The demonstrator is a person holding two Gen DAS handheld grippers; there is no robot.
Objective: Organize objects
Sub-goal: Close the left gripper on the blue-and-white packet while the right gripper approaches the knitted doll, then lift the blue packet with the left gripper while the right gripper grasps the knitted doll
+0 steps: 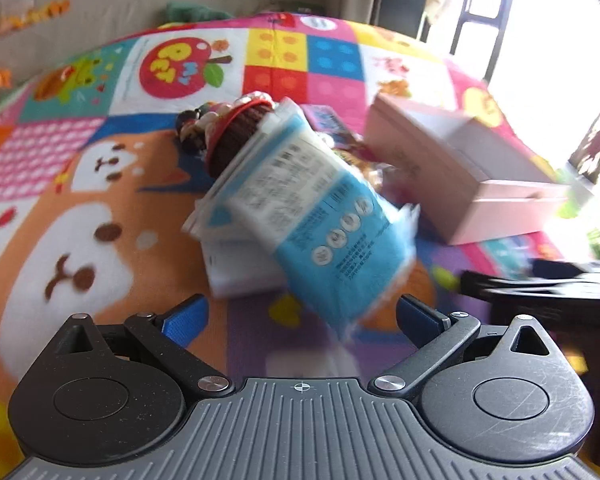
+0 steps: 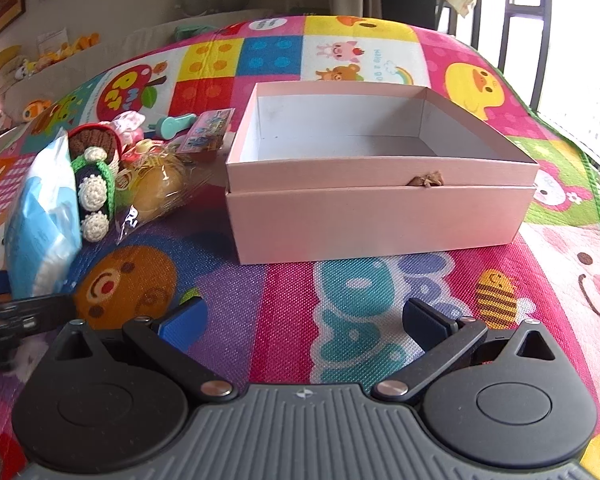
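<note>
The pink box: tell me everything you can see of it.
The pink box looks like matte cardboard, rectangular and shallow, with a white inside. It stands open and empty on the colourful play mat; its base appears to sit in a slightly wider pink lid or tray. A small brown bow is on the front wall. The toy pile lies to its left; neither gripper touches it.

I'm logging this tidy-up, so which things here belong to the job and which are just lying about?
Job: pink box, blue tissue pack, crochet toy, wrapped bun, teal toy.
Lying about: play mat, wall pictures, plush toys.
</note>
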